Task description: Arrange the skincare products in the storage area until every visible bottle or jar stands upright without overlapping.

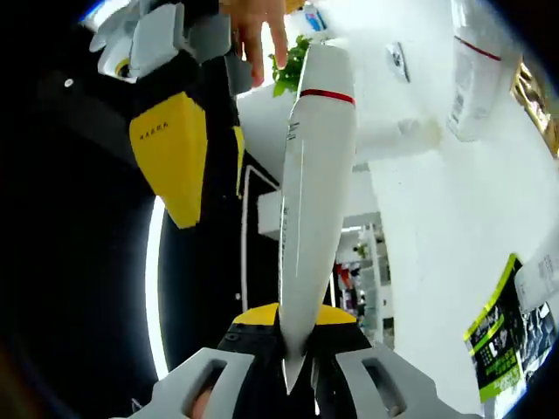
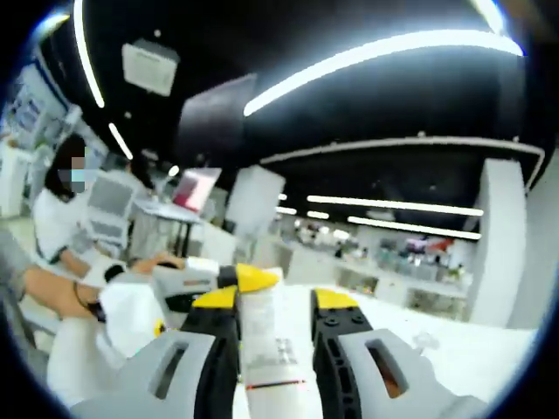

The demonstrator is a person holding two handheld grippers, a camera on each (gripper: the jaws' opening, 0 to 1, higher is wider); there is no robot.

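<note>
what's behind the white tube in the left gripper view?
Behind the white tube, clamped in the left gripper: the white table, a green plant, a person's fingers, and the other gripper's yellow pad. Whatever sits directly behind the tube's body is covered.

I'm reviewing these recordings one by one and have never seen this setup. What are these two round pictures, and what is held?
No robot: a person holds a two-fingered tool in each hand, each with a fisheye camera looking along its fingers. In the left gripper view, the left gripper pinches the flat end of a white tube with a red band; on the white table are another white container and a green packet. In the right gripper view, a white tube sits between the right gripper fingers; whether it is clamped, I cannot tell.
</note>
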